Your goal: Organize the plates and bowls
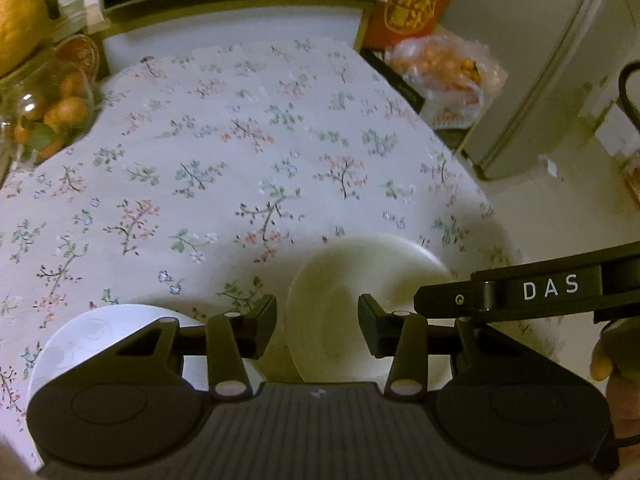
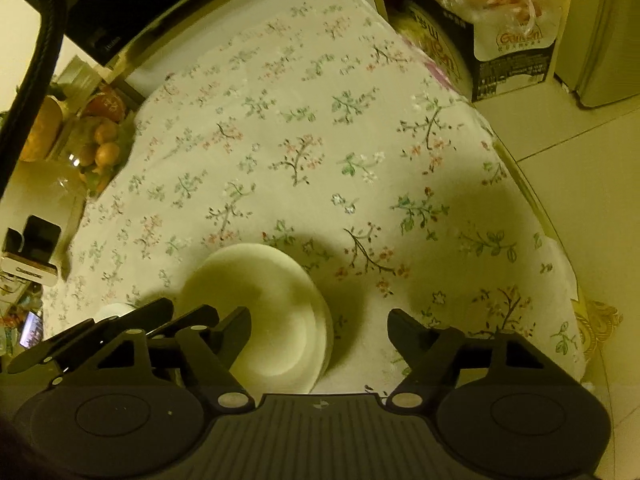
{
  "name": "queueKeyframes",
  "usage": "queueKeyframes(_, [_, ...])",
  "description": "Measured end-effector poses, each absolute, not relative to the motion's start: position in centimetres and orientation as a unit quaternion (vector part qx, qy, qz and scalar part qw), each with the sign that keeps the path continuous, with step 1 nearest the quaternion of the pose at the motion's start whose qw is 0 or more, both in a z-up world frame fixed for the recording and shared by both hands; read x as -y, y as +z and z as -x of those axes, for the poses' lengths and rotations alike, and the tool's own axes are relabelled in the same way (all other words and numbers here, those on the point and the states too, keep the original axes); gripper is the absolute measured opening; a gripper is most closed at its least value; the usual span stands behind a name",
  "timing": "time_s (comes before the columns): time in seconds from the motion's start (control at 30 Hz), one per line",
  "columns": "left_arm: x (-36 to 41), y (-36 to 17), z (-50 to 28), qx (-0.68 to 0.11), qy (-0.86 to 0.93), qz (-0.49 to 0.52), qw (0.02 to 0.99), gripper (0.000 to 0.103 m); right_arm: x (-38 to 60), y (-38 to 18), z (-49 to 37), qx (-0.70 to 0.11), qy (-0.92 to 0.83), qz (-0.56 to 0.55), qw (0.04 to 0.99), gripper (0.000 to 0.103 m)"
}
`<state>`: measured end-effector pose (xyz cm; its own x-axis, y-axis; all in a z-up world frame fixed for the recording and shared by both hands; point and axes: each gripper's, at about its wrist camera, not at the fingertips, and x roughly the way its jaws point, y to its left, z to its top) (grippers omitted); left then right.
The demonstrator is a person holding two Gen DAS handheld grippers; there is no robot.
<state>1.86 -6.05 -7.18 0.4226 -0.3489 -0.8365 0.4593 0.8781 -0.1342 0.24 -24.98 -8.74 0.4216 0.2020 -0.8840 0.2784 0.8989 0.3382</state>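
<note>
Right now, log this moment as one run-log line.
left gripper: open, over stacked white bowls | right gripper: open, empty | white plate: apart on floral tablecloth

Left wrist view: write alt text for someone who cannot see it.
The open left gripper hovers over a white bowl on a floral tablecloth, with a white plate to the bowl's left. The right gripper reaches in from the right edge above the bowl. Oranges in a glass bowl sit at far left.

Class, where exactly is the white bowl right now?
In the left wrist view, the white bowl sits on the floral tablecloth between the open left gripper fingers, right of a white plate.
</note>
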Motion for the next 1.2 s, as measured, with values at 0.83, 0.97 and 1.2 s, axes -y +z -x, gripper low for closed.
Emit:
queueKeyframes(0.83, [6.2,-6.1,-1.0,-0.473,-0.193,-0.054,0.858,0.011,22.1,-8.7,-0.3,-0.538,-0.027,-0.149,0.830,0.014])
queueKeyframes(0.97, [5.9,-4.7,-0.5,-0.454,-0.184,-0.050,0.870,0.011,21.6,-7.1,0.1,-0.511,-0.023,-0.140,0.848,0.015])
queueKeyframes(1.2, [4.9,-3.0,0.0,-0.435,-0.168,-0.037,0.884,0.011,20.9,-4.9,-0.1,-0.473,-0.017,-0.134,0.870,0.015])
